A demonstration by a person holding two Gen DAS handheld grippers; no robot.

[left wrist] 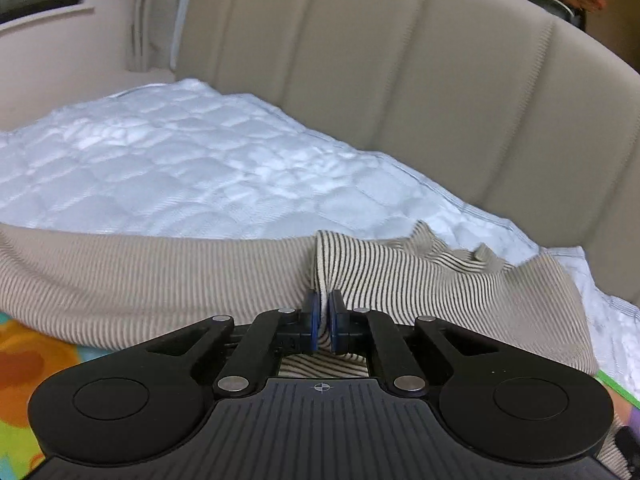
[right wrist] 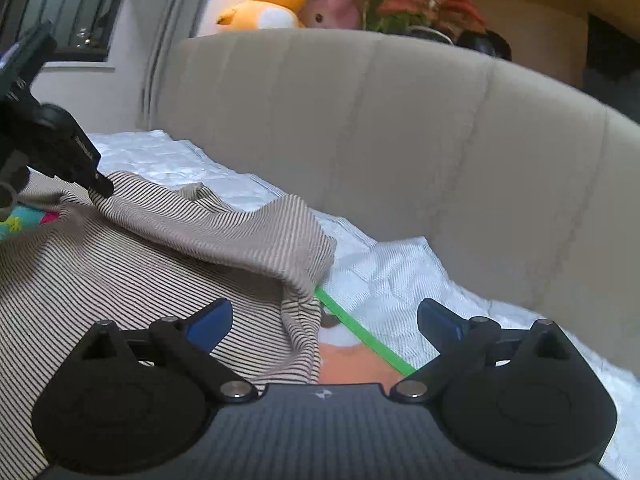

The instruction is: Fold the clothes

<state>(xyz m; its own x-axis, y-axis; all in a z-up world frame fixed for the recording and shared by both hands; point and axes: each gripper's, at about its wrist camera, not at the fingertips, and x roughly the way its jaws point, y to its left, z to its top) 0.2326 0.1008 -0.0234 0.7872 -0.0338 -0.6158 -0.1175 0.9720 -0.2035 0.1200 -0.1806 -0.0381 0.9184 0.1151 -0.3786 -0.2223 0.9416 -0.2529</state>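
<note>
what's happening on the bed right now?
A person with two handheld grippers is folding a beige garment with thin dark stripes on a white quilted bed cover. The left gripper is shut on a pinched fold of the fabric, lifting it. The right gripper is open and holds nothing; the garment's folded edge lies between its blue pads, over a colourful mat.

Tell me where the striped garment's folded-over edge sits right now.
In the right wrist view the striped garment fills the lower left; its folded edge ends at centre beside the green strip, between the open right gripper fingers.
</note>
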